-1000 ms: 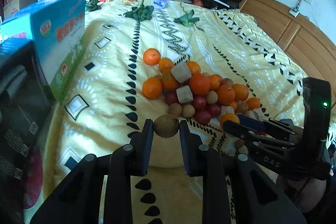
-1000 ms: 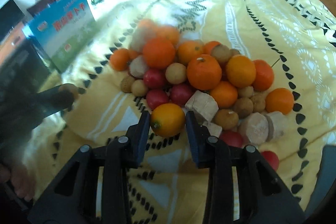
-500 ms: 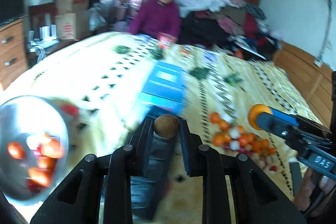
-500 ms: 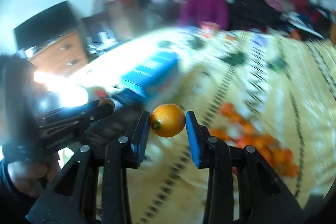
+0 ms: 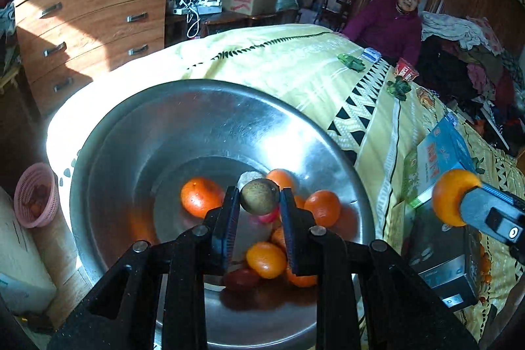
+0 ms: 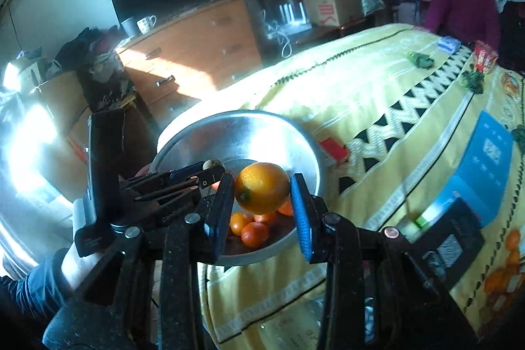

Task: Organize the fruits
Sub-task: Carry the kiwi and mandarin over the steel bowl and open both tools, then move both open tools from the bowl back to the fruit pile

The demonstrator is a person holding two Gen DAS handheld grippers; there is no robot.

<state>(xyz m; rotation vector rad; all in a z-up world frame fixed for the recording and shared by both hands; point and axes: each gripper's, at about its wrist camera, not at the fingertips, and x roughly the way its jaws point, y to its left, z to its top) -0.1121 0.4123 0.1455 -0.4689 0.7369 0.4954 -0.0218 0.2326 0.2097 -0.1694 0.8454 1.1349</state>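
The left gripper (image 5: 259, 209) grips a brown fruit (image 5: 258, 196) over the metal bowl (image 5: 183, 127). The right gripper (image 6: 262, 202) grips an orange (image 6: 262, 192) beside it.

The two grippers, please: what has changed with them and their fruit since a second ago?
Both swung away from the fruit pile to the steel bowl. The left gripper now holds its brown fruit over the bowl; the right gripper brings its orange beside it. Both grips stayed shut; nothing was released.
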